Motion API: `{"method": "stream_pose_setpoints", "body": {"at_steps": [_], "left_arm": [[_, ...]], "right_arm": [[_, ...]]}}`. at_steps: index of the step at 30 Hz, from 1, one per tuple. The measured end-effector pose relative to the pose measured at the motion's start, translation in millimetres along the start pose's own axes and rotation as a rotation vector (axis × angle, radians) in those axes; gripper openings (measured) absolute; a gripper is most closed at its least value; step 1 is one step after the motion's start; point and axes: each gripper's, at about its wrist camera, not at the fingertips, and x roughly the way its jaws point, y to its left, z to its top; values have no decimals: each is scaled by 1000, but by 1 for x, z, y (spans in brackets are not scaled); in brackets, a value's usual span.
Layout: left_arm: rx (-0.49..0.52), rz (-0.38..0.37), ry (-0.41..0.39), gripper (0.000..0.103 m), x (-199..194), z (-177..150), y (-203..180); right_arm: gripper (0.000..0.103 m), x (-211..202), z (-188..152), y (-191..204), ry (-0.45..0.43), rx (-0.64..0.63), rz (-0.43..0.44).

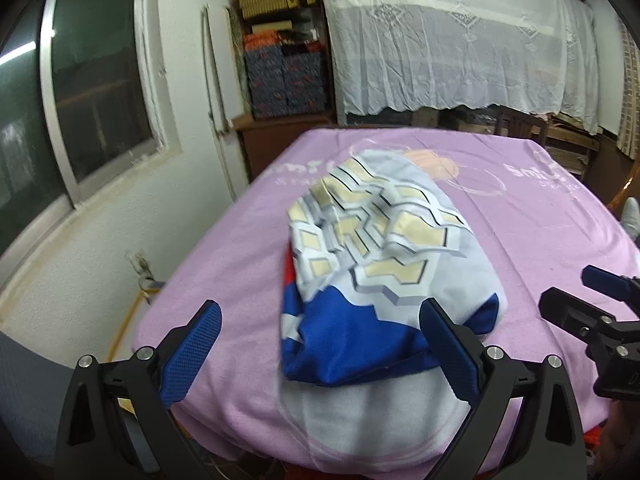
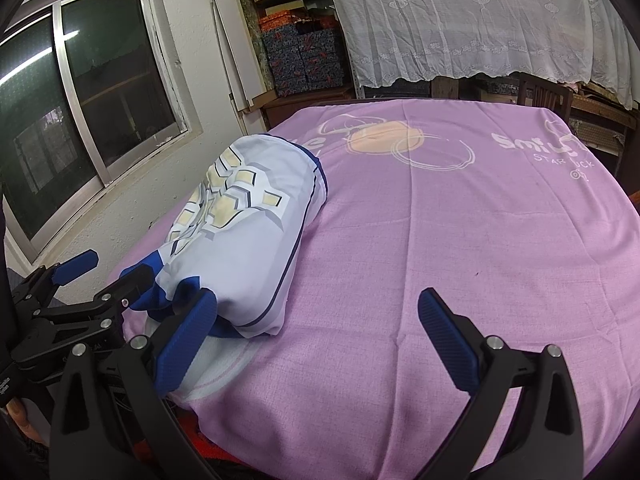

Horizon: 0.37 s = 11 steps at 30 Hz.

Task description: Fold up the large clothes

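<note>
White-blue garment (image 1: 384, 264) with cream geometric print, pink tablecloth (image 2: 460, 240)

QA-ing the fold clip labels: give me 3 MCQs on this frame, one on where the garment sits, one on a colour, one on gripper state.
1. Where does the folded garment lie?
A. on the purple sheet, toward the window side
B. on the floor
C. on the shelf

2. What colour is the garment's near end?
A. green
B. blue
C. black

3. How do the two grippers stand?
A. both shut on cloth
B. left shut, right open
C. both open, holding nothing

Key: 1 A, it rests on the purple sheet on the side nearest the window. 2 B, the end nearest the cameras is blue. 3 C, the left gripper and right gripper show spread fingers with nothing pinched between them.
</note>
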Motion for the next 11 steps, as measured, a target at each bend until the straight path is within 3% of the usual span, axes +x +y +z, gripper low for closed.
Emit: {"method": "stream_pose_setpoints", "body": {"at_steps": [11], "left_arm": [[-38, 1, 27, 99, 2, 4, 7]], "right_arm": [[98, 0, 0, 1, -3, -2, -1]]}}
